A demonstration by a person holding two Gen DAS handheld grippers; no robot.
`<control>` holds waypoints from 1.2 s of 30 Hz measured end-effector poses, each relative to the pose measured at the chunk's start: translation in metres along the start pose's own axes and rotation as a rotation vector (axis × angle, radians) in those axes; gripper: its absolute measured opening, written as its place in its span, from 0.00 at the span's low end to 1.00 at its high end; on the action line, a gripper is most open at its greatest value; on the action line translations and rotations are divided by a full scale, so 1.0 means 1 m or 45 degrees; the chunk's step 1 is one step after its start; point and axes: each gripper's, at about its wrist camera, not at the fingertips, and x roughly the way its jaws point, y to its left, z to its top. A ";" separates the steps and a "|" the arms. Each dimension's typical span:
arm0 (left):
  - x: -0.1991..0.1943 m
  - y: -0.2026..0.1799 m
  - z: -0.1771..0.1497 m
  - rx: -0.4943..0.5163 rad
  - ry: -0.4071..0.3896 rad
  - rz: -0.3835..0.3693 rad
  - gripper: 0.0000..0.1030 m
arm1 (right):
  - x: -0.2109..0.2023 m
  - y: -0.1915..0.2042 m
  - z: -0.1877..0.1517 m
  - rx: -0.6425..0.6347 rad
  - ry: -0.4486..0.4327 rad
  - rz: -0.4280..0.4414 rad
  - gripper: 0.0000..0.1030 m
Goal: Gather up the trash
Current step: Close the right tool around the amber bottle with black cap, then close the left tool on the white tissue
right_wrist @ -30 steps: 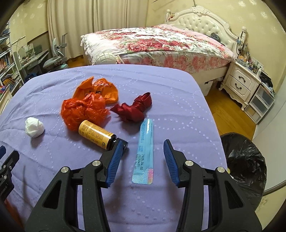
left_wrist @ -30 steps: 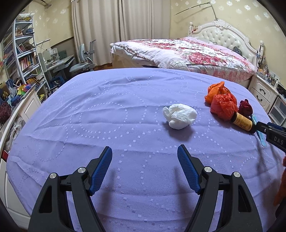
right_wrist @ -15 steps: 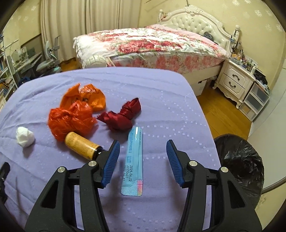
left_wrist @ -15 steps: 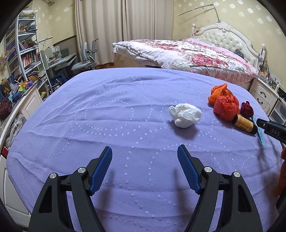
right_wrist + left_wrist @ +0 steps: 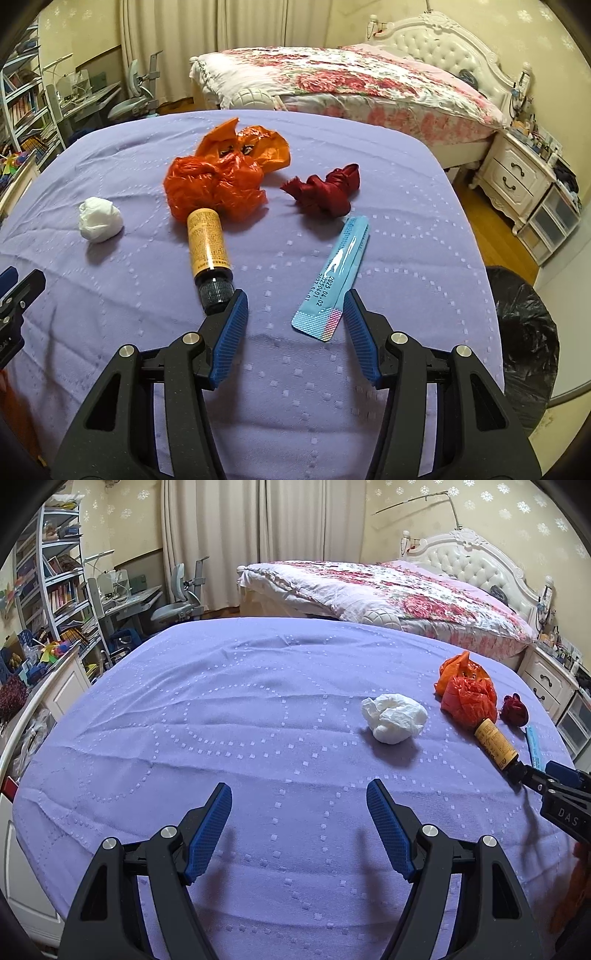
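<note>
On the purple cloth (image 5: 388, 229) lie a white tissue ball (image 5: 100, 219), orange plastic bags (image 5: 218, 188), a crumpled dark red wrapper (image 5: 327, 190), a yellow-labelled bottle (image 5: 208, 243) with a dark cap, and a long blue packet (image 5: 340, 266). My right gripper (image 5: 294, 299) is open low over the cloth. The bottle's cap is at its left fingertip and the packet's near end just inside its right fingertip; neither is gripped. My left gripper (image 5: 298, 788) is open over bare cloth, with the tissue ball (image 5: 395, 718) ahead to its right.
A bin lined with a black bag (image 5: 524, 332) stands on the floor past the cloth's right edge. Beyond the far edge are a flowered bed (image 5: 388, 590), a nightstand (image 5: 513, 181), and a desk, chair and shelves at the left (image 5: 55, 590).
The right gripper's jaws widened slightly and it shifted left, so the packet now sits by its right finger and the bottle cap by its left. The left gripper barely moved.
</note>
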 end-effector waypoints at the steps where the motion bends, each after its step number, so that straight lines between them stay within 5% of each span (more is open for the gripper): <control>1: 0.000 0.002 0.000 -0.001 -0.002 0.004 0.71 | -0.002 0.000 0.000 0.004 -0.011 -0.001 0.51; 12: 0.001 0.014 0.002 -0.019 -0.010 0.033 0.71 | -0.012 0.023 0.020 -0.029 -0.066 0.089 0.47; 18: 0.002 0.010 0.003 0.007 -0.014 0.031 0.71 | 0.006 0.039 0.020 -0.065 -0.011 0.139 0.35; 19: 0.002 0.009 0.004 0.011 -0.016 0.029 0.71 | 0.009 0.039 0.020 -0.067 0.001 0.133 0.26; 36: 0.013 -0.033 0.022 0.099 -0.052 -0.073 0.71 | 0.011 0.001 0.014 0.052 -0.020 0.048 0.26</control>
